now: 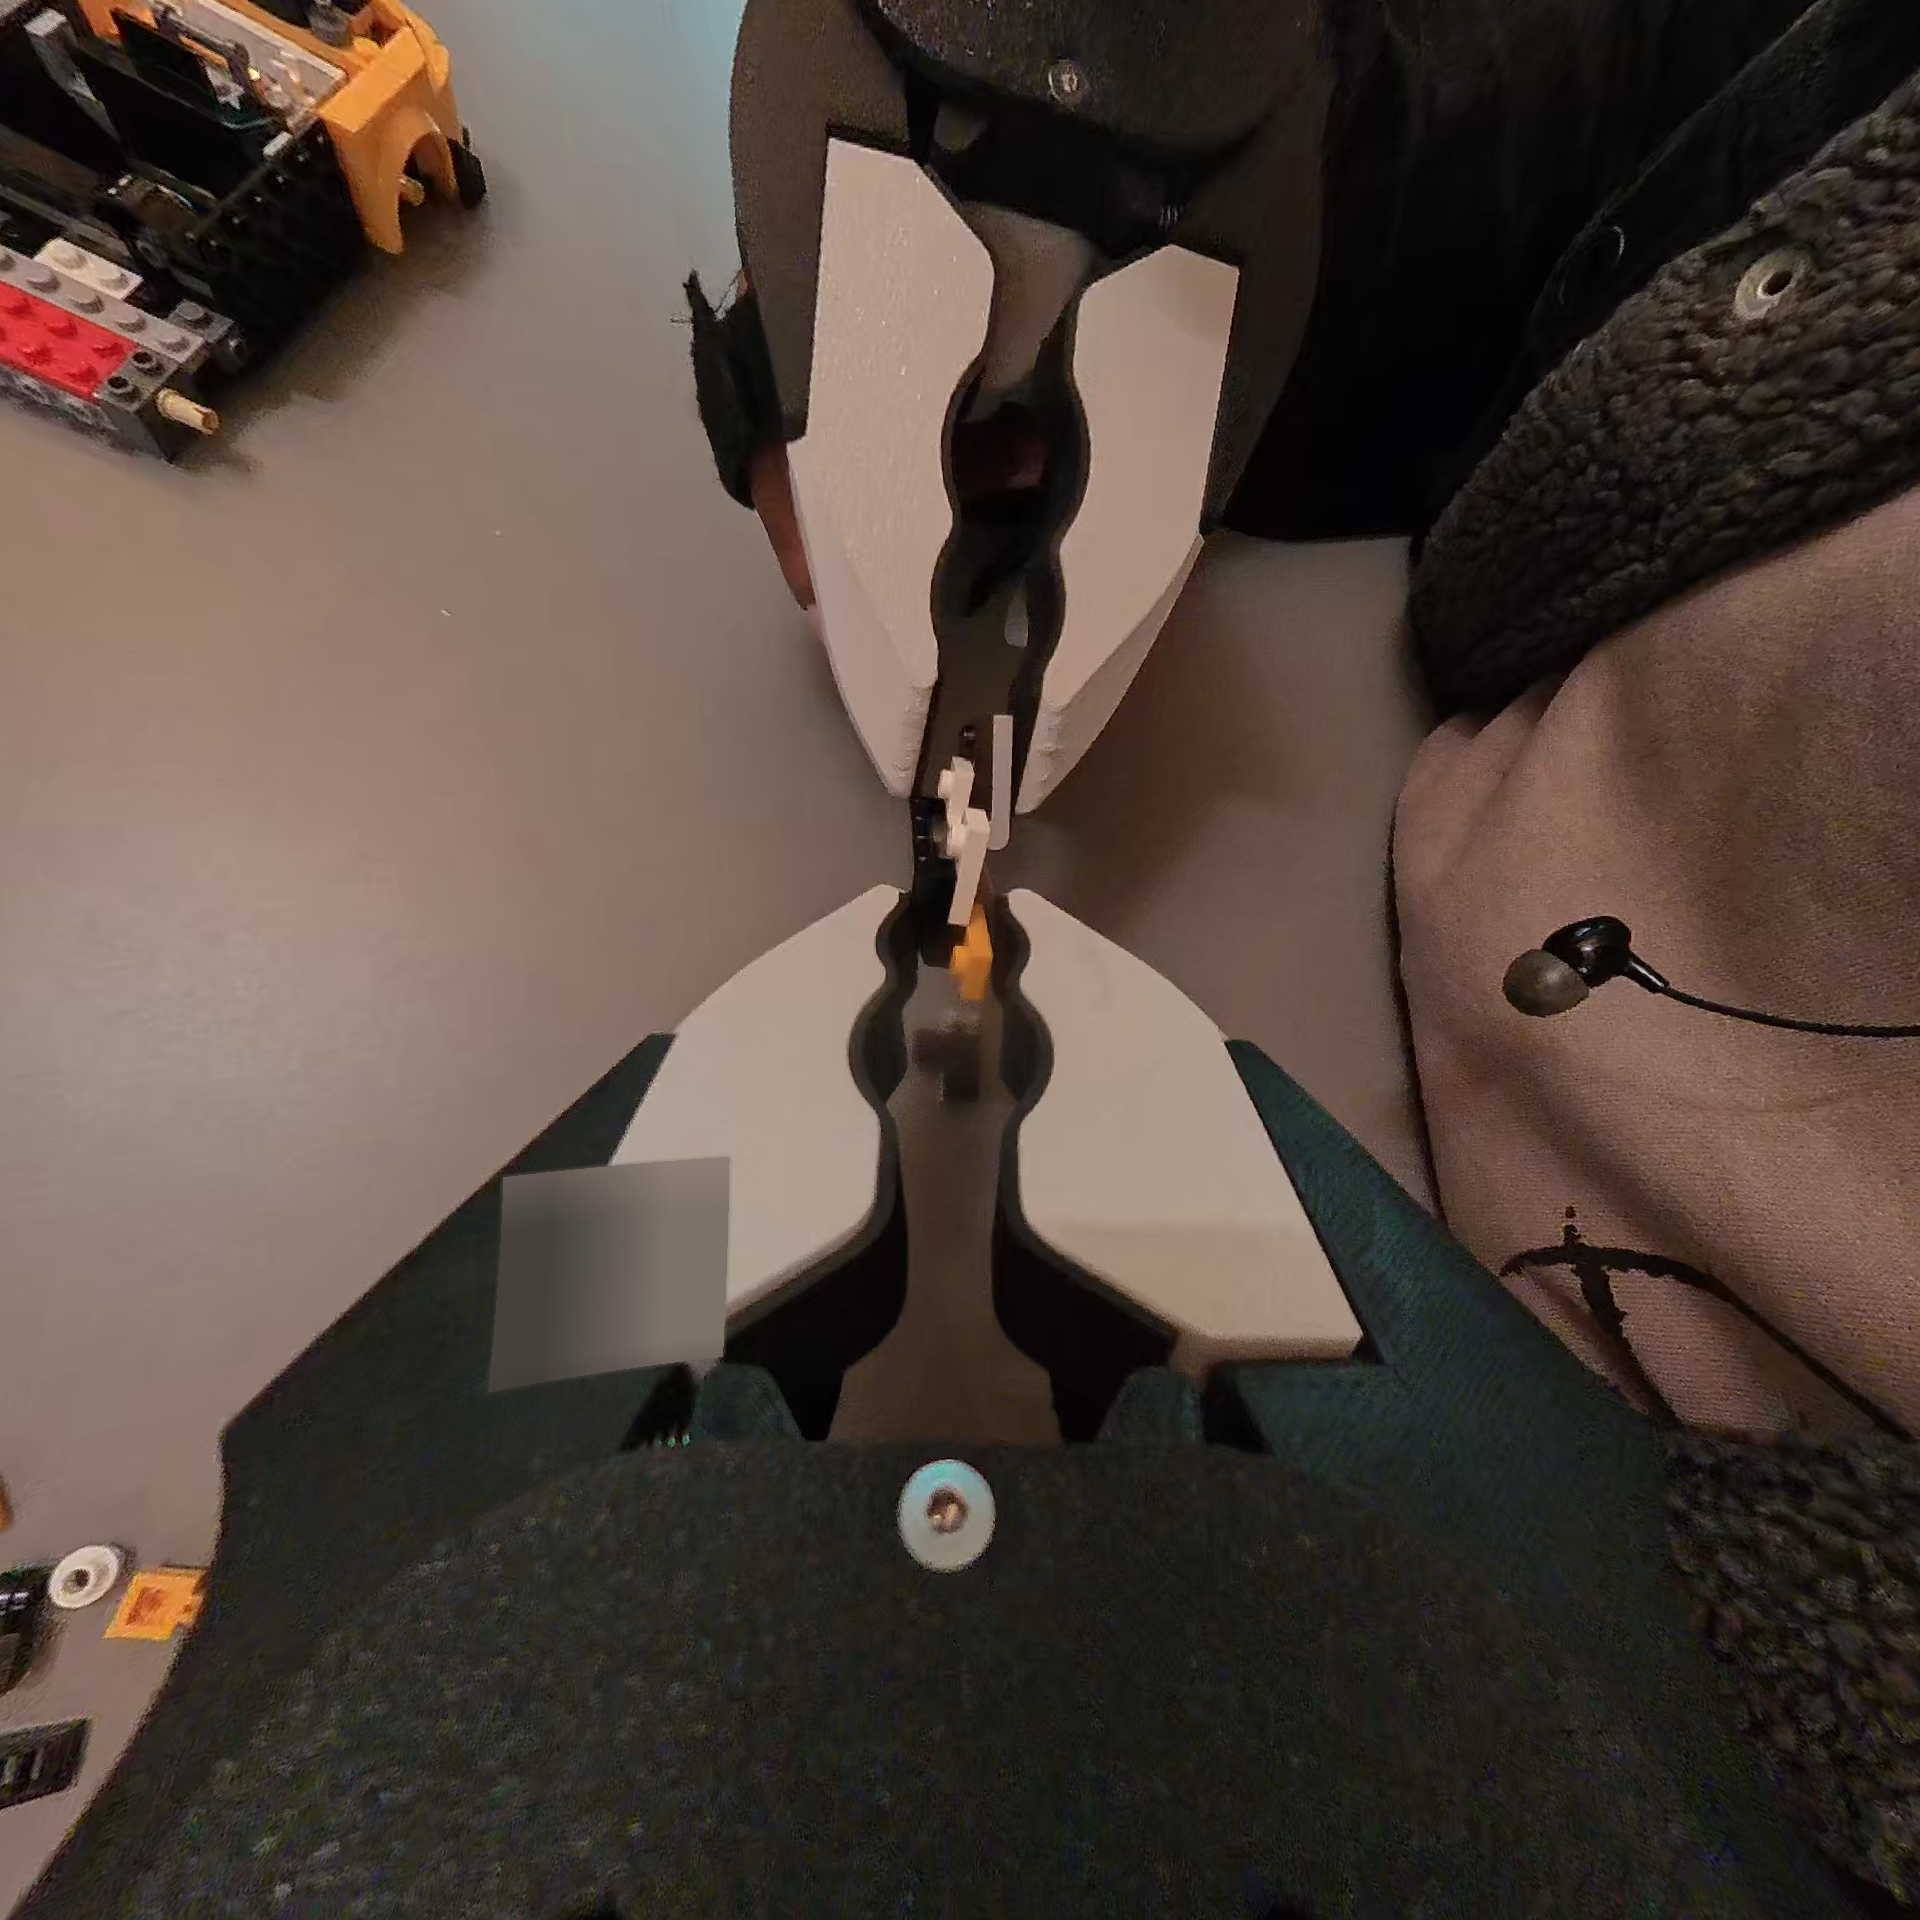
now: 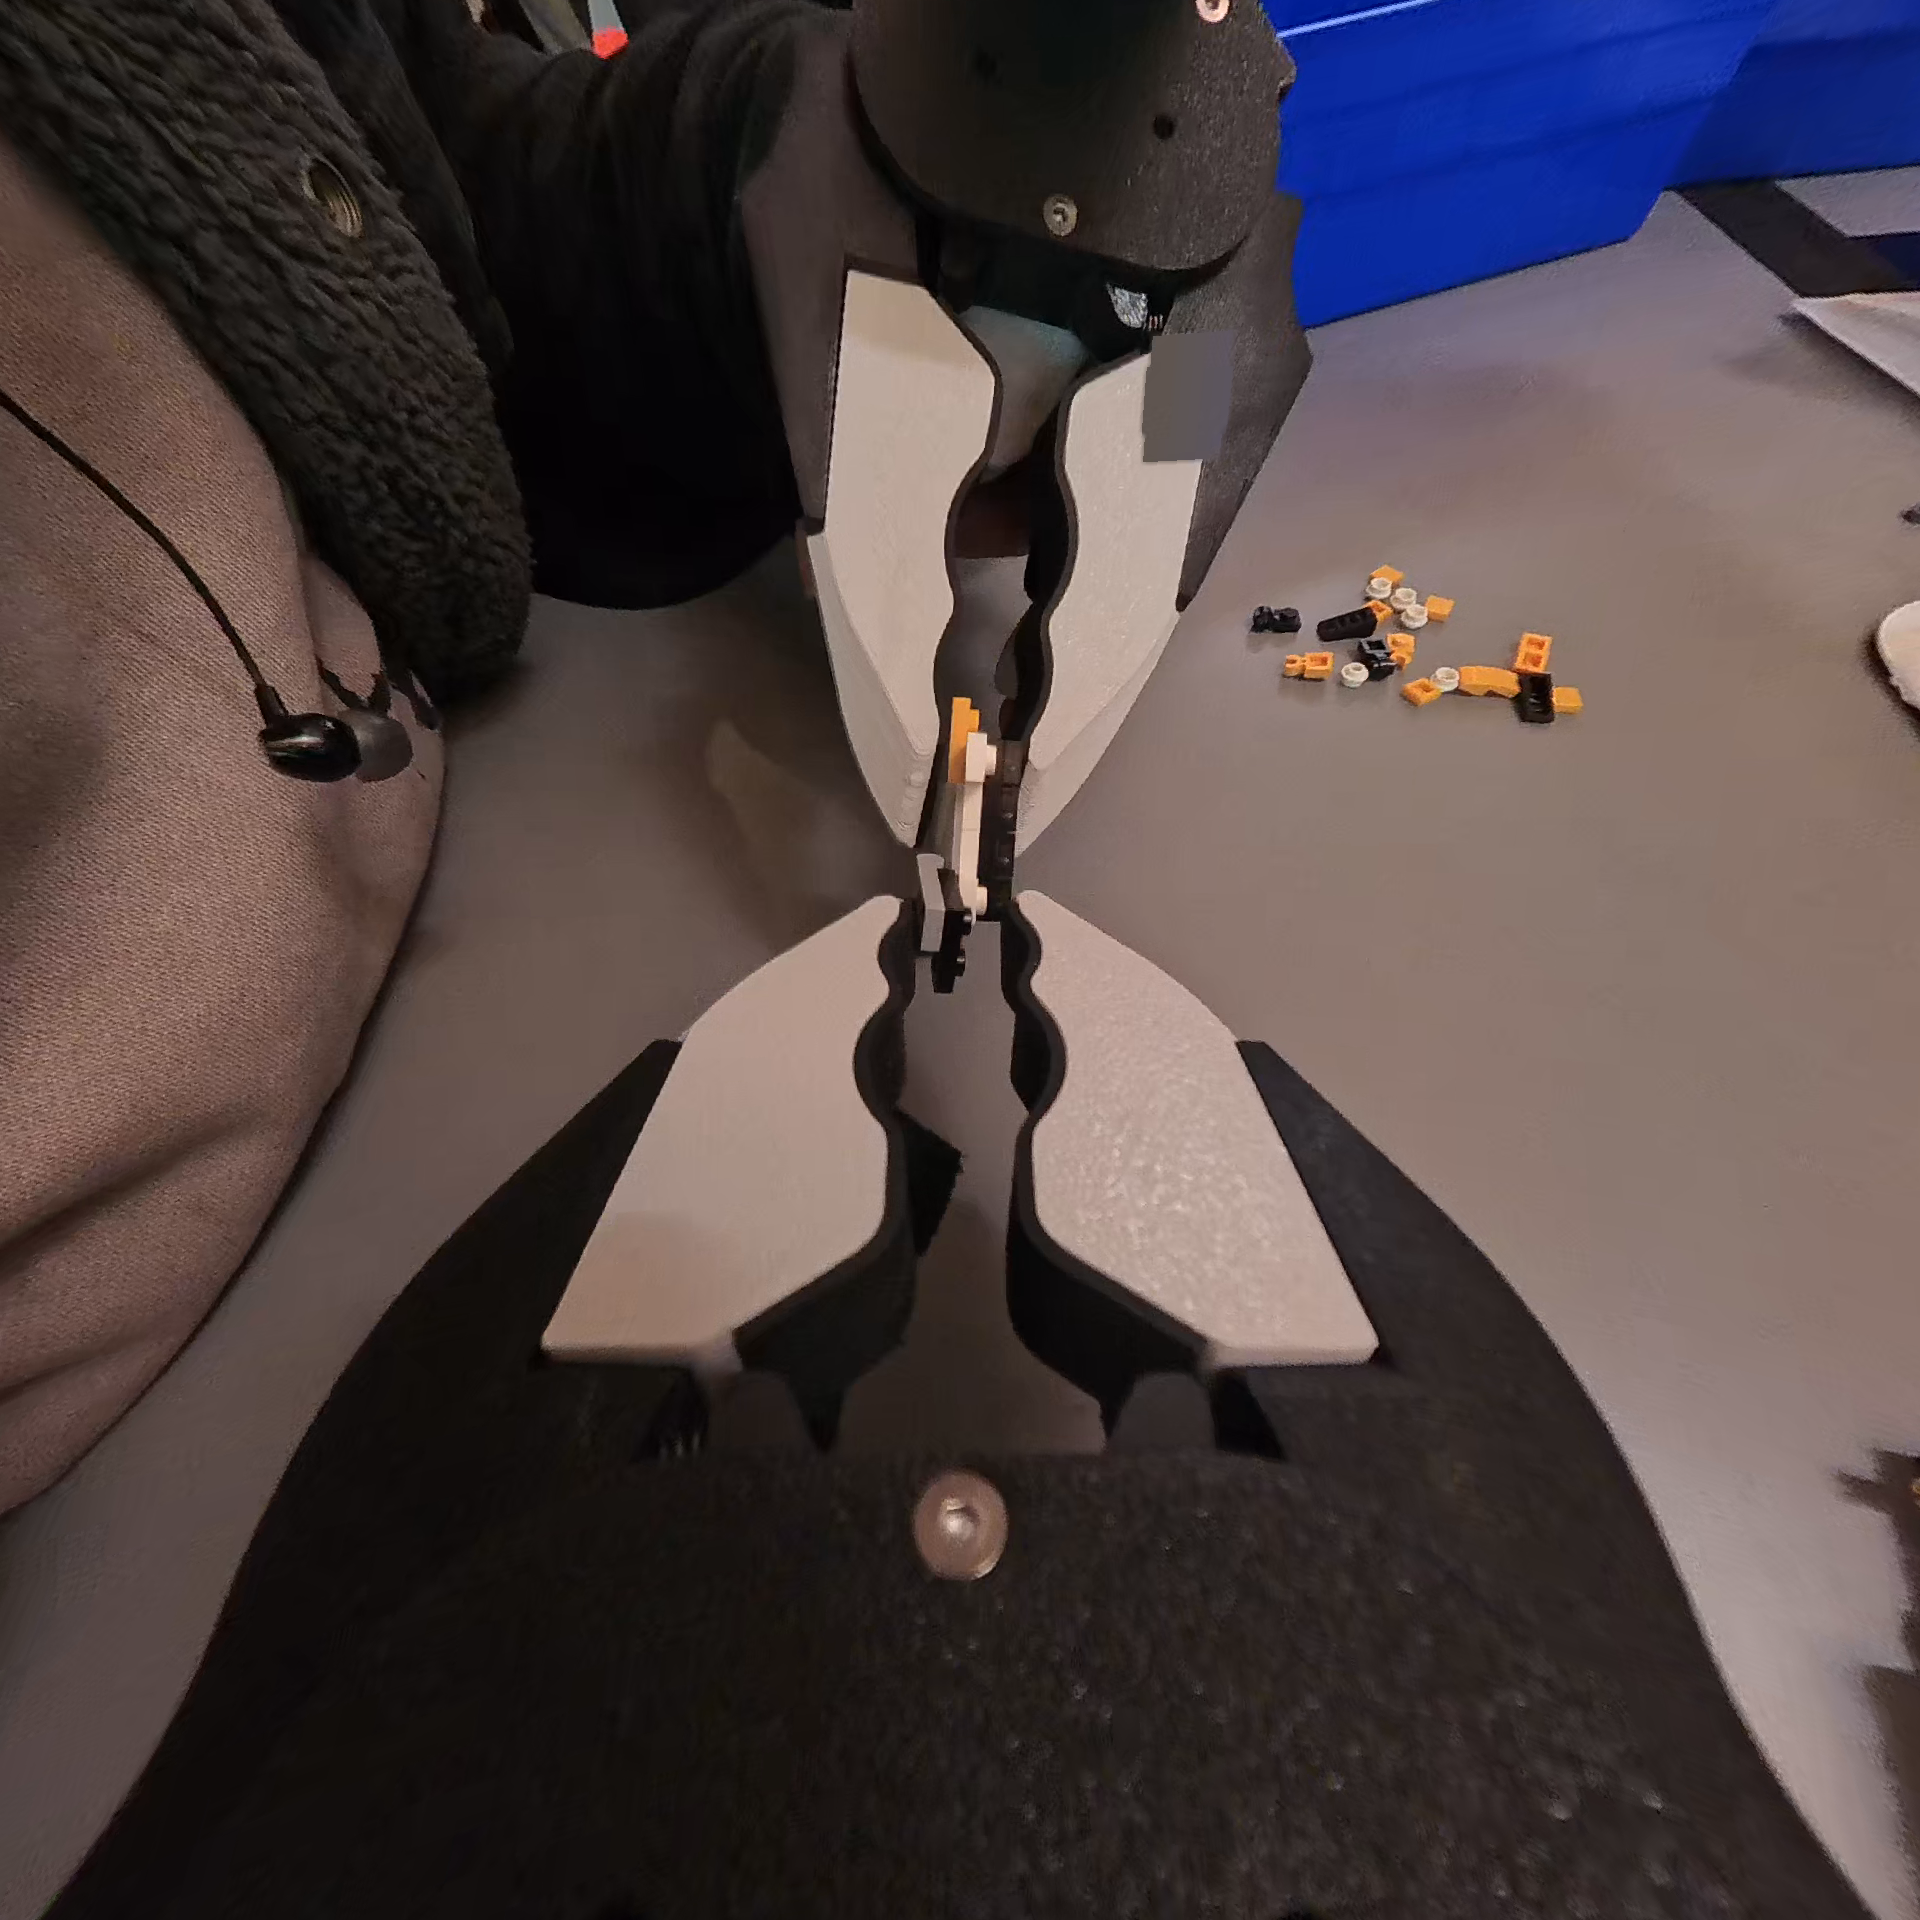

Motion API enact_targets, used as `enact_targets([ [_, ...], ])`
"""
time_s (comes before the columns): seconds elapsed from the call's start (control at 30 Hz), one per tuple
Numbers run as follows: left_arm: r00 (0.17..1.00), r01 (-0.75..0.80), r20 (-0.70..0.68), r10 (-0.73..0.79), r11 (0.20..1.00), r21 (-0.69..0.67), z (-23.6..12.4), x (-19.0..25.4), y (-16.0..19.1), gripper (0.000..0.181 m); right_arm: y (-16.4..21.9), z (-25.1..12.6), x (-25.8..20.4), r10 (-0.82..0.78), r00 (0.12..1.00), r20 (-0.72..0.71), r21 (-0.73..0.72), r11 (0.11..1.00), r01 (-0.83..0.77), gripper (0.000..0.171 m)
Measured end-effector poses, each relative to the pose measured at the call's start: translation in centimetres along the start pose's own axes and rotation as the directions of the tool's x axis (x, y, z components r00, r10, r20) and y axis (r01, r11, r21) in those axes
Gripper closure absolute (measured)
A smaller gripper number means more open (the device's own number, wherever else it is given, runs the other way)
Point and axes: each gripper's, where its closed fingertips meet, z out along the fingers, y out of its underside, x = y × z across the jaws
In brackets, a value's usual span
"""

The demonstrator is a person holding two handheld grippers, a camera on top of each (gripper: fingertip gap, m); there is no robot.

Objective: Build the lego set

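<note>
A small lego sub-assembly (image 1: 961,862) of white, black and orange pieces hangs in the air between my two grippers, which meet tip to tip above the grey table (image 1: 416,831). My left gripper (image 1: 951,899) is shut on its orange and black end. My right gripper (image 1: 964,798) comes in from the opposite side, shut on the white end. In the right wrist view the right gripper (image 2: 958,899) clamps the white, grey and black end of the sub-assembly (image 2: 966,831). There the left gripper (image 2: 966,810) holds the orange end from above.
A partly built orange and black lego vehicle (image 1: 208,187) stands at the far left. Several loose orange, black and grey pieces (image 2: 1434,655) lie to the right, before a blue bin (image 2: 1558,125). A person's grey sweatshirt (image 1: 1662,987) with a hanging earbud is close beside the grippers. My two grippers' fingertips are within a few centimetres of each other.
</note>
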Motion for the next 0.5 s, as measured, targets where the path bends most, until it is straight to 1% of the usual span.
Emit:
enact_targets([
  [0.07, 1.0, -0.007, 0.006, 0.008, 1.0, -0.016, 0.2, 0.0, 0.2, 0.168, 0.3, 0.1, -0.1, -0.012, 1.0, -0.003, -0.042, 0.999, 0.012, 0.156],
  [0.13, 0.999, -0.024, 0.037, 0.026, 0.999, -0.048, 0.5, -0.2, 0.5, 0.168, 0.9, 0.2, -0.1, -0.051, 0.998, -0.021, -0.116, 0.992, 0.048, 0.159],
  [0.3, 0.995, -0.049, 0.077, 0.059, 0.99, -0.134, 1.3, -0.4, 1.6, 0.168, 2.4, 0.7, -0.3, -0.122, 0.992, -0.04, -0.264, 0.959, 0.107, 0.159],
  [0.5, 0.996, -0.053, 0.061, 0.067, 0.975, -0.214, 2.1, 0.0, 2.7, 0.168, 3.7, 1.1, -1.0, -0.205, 0.979, -0.003, -0.413, 0.892, 0.186, 0.159],
])
